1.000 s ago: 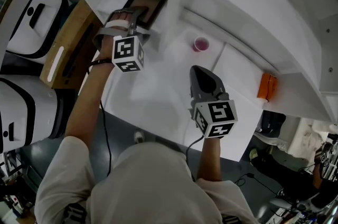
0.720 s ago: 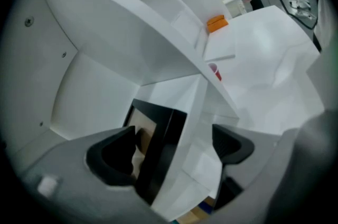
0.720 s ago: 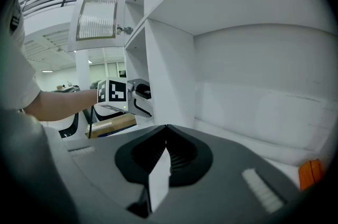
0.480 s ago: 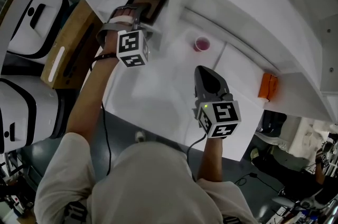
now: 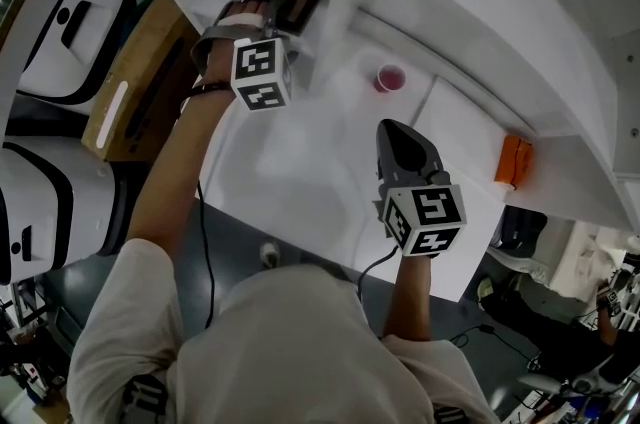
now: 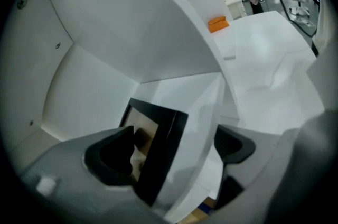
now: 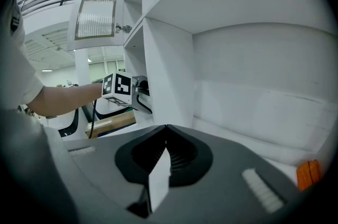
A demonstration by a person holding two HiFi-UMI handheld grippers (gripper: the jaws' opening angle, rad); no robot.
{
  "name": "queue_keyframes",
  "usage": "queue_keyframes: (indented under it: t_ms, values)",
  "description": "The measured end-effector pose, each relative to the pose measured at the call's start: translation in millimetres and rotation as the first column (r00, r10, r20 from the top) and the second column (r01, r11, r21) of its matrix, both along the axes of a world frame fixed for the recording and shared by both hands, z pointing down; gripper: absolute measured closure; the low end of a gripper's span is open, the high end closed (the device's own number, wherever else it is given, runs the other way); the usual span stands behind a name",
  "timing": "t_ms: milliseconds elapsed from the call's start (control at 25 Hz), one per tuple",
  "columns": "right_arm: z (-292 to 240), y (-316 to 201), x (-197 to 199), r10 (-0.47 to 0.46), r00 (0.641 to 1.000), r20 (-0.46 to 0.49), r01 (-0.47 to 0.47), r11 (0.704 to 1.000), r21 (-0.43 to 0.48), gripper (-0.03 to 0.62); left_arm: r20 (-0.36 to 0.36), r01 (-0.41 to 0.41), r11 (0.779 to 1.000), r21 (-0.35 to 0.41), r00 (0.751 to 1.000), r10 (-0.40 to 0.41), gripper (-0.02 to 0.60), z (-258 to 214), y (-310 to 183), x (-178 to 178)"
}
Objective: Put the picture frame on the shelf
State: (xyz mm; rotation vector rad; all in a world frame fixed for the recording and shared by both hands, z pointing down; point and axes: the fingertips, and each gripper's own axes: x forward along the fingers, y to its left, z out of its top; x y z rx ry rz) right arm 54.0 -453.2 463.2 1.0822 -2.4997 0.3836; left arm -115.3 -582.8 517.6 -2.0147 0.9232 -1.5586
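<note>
The frame (image 6: 158, 149) stands on edge in the left bay of the shelf (image 6: 95, 75), close to the back wall, and we reckon it's been set there to stand alone. The left gripper (image 6: 175, 138) has just been opening. It's wide now, straddling the frame without pinching it. The right gripper (image 7: 166, 136) waits closed and empty, out of the way. We see no readable writing, only square markers (image 5: 260, 72).

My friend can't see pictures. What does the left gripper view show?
A black picture frame sits inside a white shelf, between the jaws of the left gripper, which have just been opening. A small orange thing shows far off.
</note>
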Motion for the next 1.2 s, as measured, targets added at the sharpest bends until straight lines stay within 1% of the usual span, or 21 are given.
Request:
queue_keyframes:
  t_ms: [200,400,600,800,960,1120,1200]
  values:
    - [2.3,3.7,1.0,-0.004,1.0,-0.005,0.004,1.0,-0.004,0.588,-0.029,0.009,1.0,0.003,1.0,-0.008,0.12,-0.7,-3.8,0.1]
    - [2.3,8.9,1.8,-0.009,1.0,-0.009,0.009,1.0,-0.003,0.588,-0.036,0.003,1.0,0.015,0.999,-0.003,0.12,-1.7,-5.5,0.1]
    - [0.3,13.6,4.2,-0.006,1.0,-0.01,0.006,1.0,0.0,0.588,-0.066,0.024,0.999,0.03,0.998,-0.022,0.12,-11.7,0.2,-4.7]
    - [-4.3,20.4,5.4,-0.007,1.0,-0.014,0.008,1.0,0.009,0.588,-0.052,0.024,0.999,0.044,0.998,-0.022,0.12,-20.2,19.4,-9.7]
    - [-10.0,24.7,8.8,0.008,1.0,-0.011,-0.007,1.0,0.025,0.588,-0.11,0.062,0.996,0.056,0.992,-0.056,0.12,-26.9,36.1,-16.3]
    - [-17.1,30.4,11.7,0.021,1.0,-0.007,-0.021,0.999,0.04,0.588,-0.183,0.101,0.994,0.045,0.979,-0.091,0.12,-27.8,57.4,-20.2]
    - [-21.8,35.8,11.8,0.022,1.0,-0.006,-0.021,0.999,0.05,0.588,-0.191,0.116,0.993,0.035,0.976,-0.107,0.12,-24.5,68.7,-22.5]
